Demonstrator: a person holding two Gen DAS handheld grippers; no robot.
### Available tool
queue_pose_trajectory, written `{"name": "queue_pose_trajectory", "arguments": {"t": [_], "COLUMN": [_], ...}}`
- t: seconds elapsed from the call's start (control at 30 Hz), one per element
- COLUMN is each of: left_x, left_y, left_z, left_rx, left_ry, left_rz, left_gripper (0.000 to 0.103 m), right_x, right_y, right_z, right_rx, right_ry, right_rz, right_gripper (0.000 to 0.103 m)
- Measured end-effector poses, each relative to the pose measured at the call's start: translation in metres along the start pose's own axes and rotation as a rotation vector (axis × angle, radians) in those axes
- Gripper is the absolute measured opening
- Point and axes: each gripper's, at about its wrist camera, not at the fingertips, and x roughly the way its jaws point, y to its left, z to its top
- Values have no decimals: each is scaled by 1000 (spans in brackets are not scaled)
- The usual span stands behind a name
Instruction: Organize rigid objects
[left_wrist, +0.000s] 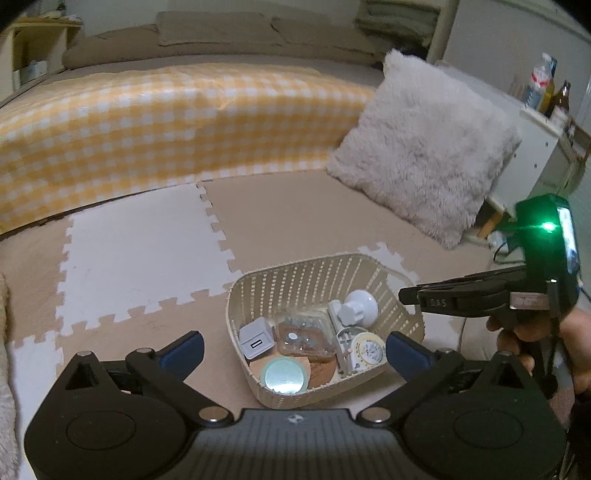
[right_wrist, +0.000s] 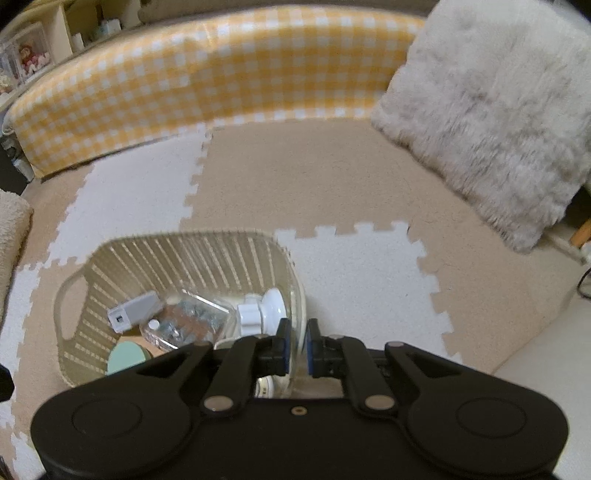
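Observation:
A beige slatted basket (left_wrist: 295, 280) sits on the foam floor mat. It holds a white USB charger (left_wrist: 255, 343), a clear plastic box of small metal parts (left_wrist: 301, 334), a white suction mount (left_wrist: 356, 306), a round mint-green tin (left_wrist: 284, 376) and a round yellow-rimmed tin (left_wrist: 367, 347). My left gripper (left_wrist: 293, 349) is open wide just in front of the basket, empty. My right gripper (right_wrist: 297, 343) has its jaws nearly together over the basket's right rim (right_wrist: 300, 295), with nothing clearly between them. The right gripper also shows from the side in the left wrist view (left_wrist: 410, 295).
A bed with a yellow checked cover (left_wrist: 166, 122) runs along the back. A fluffy white cushion (left_wrist: 421, 147) leans at the right. A white shelf unit with bottles (left_wrist: 546, 122) stands far right. The floor is beige and white puzzle mat (right_wrist: 351, 177).

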Motion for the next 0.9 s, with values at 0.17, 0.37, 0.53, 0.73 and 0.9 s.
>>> {"name": "queue_pose_trajectory", "arguments": {"t": [0.17,0.37,0.53,0.73,0.9], "left_x": [-26,-60,-91,-122,-139], "left_y": [-2,-5,-7,-8,-7], "left_z": [-3,-11,-24,-45,-63], "left_rx": [-15,-28,-34,-42,-51], "left_ry": [-66,-128,-179,-226,-250], "left_rz": [19,33,72,144,201], "left_gripper": [103,103,103,103,103], "right_x": [-42,-91,-135,-176,-200], "right_y": [6,16,26,34,42], "right_z": [-4,-16,-32,-57,-77], "right_rx": [9,28,29,3,-17], "right_ry": [-96,-189,-258,-316,-357], "right_rz": [8,10,16,-5,-7], "right_gripper": [31,38,52,66,74]}}
